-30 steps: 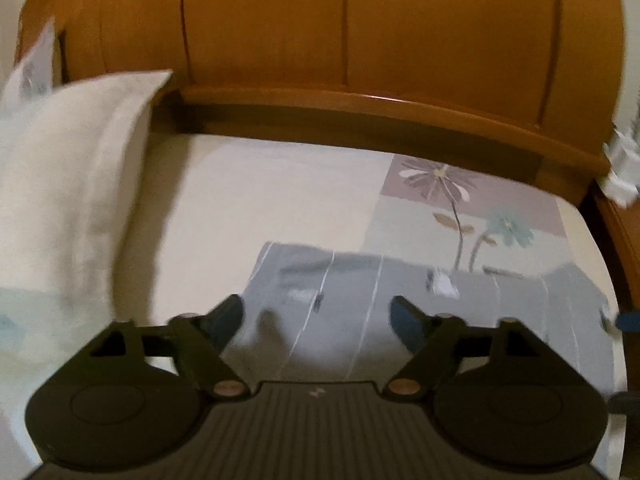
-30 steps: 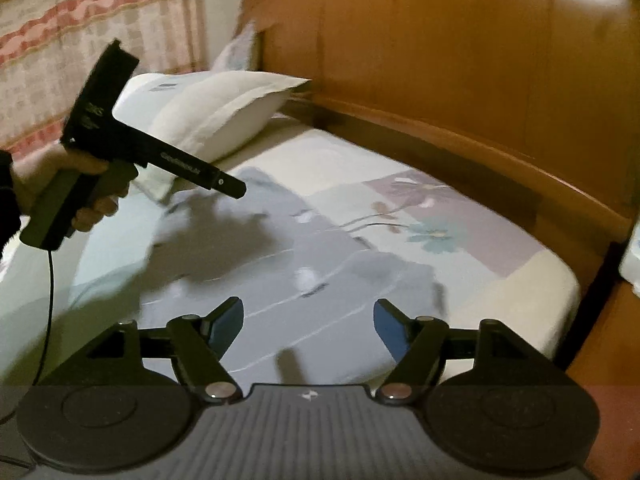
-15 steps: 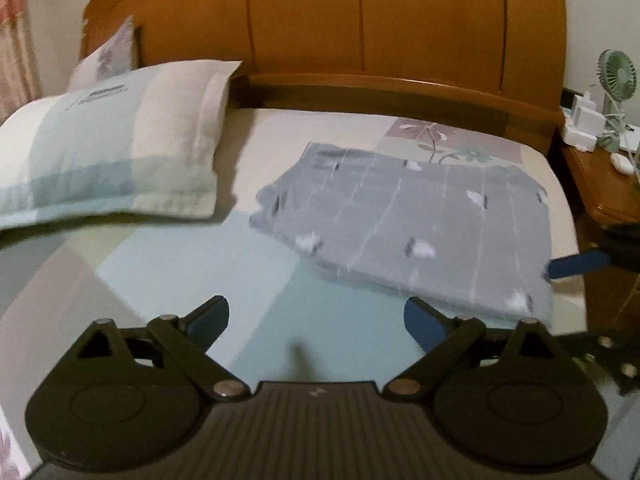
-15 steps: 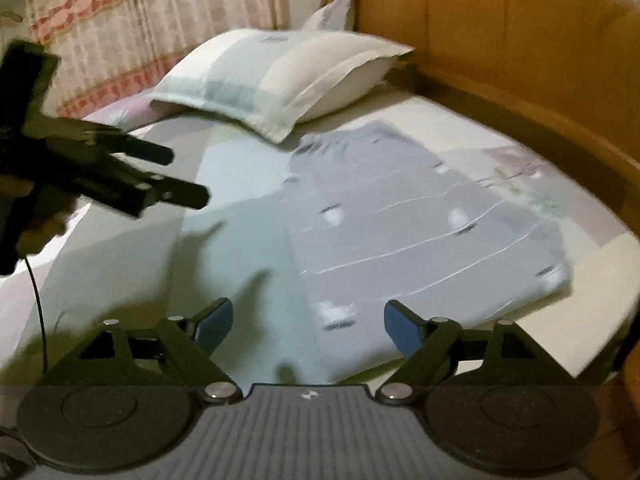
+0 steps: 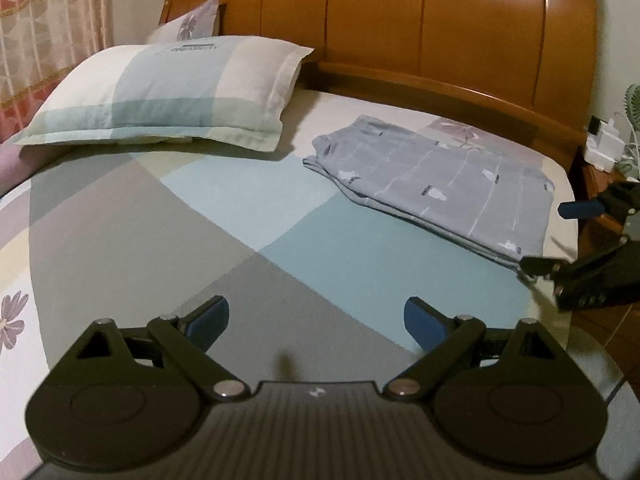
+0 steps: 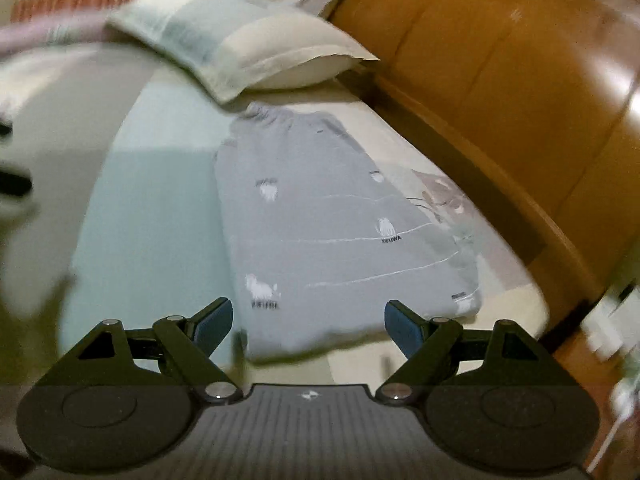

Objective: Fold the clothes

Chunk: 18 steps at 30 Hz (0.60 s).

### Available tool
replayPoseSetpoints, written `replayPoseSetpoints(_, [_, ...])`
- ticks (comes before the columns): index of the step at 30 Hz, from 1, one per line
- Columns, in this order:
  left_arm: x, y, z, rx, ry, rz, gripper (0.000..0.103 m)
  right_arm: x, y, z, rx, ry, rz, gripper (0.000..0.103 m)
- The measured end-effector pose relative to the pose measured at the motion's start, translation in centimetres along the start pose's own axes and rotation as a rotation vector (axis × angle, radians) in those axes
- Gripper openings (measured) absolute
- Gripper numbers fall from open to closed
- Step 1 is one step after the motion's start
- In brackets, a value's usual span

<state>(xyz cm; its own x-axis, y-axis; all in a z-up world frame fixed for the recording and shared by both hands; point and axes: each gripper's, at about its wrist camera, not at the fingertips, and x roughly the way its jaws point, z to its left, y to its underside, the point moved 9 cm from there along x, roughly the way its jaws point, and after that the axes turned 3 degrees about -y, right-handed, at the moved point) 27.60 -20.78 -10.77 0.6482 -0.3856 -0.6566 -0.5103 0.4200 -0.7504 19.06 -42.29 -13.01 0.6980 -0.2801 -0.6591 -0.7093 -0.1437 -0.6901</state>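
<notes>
Left gripper (image 5: pixel 316 322): jaws wide apart, nothing between the blue pads, only the patchwork bedsheet (image 5: pixel 168 216) below. Right gripper (image 6: pixel 308 326): jaws spread wide as well, empty; the near edge of the folded grey garment (image 6: pixel 340 236) lies on the sheet beyond and between the pads, not touched by them. In the left wrist view we also see the right gripper's fingers (image 5: pixel 580 210) entering from the right edge, just beside the garment's near corner.

Against the frame a second back: then the left gripper hung close over the grey cloth, which filled the space between its pads. Now we note it well back, with the whole garment (image 5: pixel 432 184) off to the upper right and a broad stretch of bare sheet between. The right wrist view has swung too; the hand-held left gripper that stood clear at its left then is now only a dark blur at the left edge. The garment lies folded into a flat oblong, with thin white lines and small white figures.

Surface: bed in blocks of grey, pale blue and cream. A checked pillow (image 5: pixel 168 92) sits near the garment's far end, a second flowered one behind it. Wooden headboard (image 5: pixel 440 20) behind; patterned curtain (image 5: pixel 44 40) to the left; nightstand with white items (image 5: pixel 604 148) to the right.
</notes>
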Motion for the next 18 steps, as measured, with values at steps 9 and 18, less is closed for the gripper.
replayPoseSetpoints(9, [0.3, 0.8, -0.4, 0.016, 0.039, -0.011, 0.094, 0.4, 0.2, 0.8, -0.194, 0.179, 0.021, 0.088])
replayPoseSetpoints(18, [0.0, 1.5, 0.4, -0.011, 0.055, -0.011, 0.094, 1.7, -0.2, 1.3, -0.235, 0.227, 0.046, 0.089])
